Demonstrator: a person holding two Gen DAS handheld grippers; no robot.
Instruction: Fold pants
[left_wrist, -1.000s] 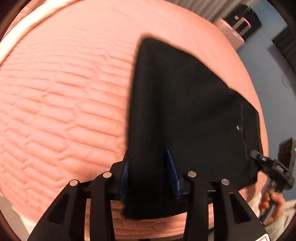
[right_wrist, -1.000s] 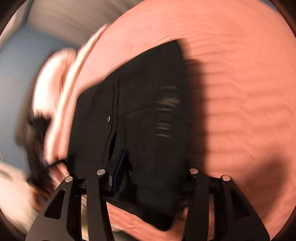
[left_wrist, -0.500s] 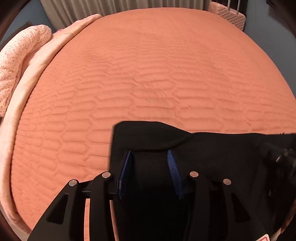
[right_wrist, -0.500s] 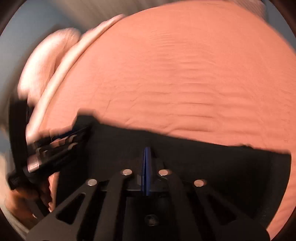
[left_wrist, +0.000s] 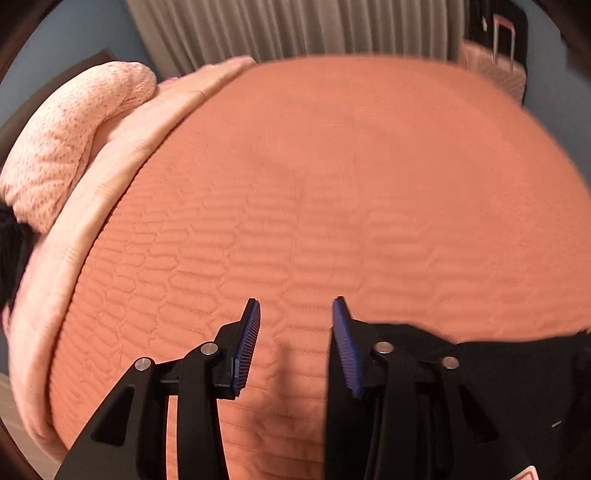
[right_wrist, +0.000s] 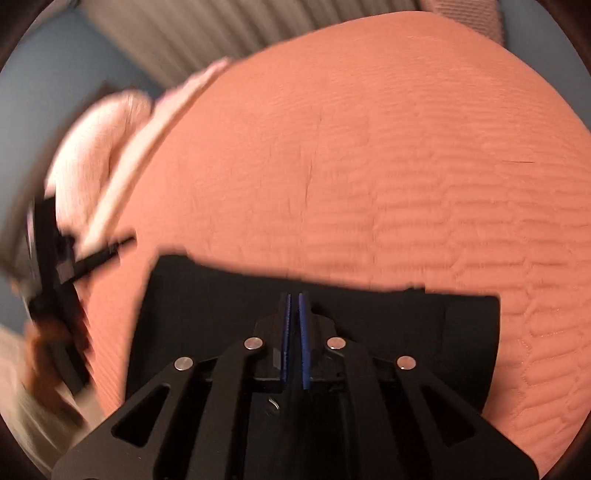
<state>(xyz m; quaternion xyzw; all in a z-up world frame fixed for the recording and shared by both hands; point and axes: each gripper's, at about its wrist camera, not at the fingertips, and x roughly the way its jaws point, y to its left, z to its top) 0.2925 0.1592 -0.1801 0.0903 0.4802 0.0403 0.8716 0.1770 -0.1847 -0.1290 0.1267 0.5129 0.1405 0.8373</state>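
The black pants (right_wrist: 369, 317) lie folded in a wide low bundle on the orange quilted bed, near its front edge. My right gripper (right_wrist: 294, 306) sits over the middle of the bundle with its blue pads pressed nearly together; whether cloth is between them I cannot tell. My left gripper (left_wrist: 295, 325) is open and empty over bare quilt, just left of the pants (left_wrist: 517, 384), whose left end lies behind its right finger. The left gripper also shows blurred in the right wrist view (right_wrist: 59, 273), at the bundle's left.
The orange quilted bedspread (left_wrist: 332, 184) fills both views. A pale pink folded blanket and pillow (left_wrist: 74, 147) lie along the left side. Grey curtains (left_wrist: 295, 26) and a pink suitcase (left_wrist: 495, 70) stand beyond the far edge. Floor shows at bottom left.
The left gripper let go of the pants and drew off to the left. The right gripper closed and came down with the pants, which went from hanging spread to a low bundle.
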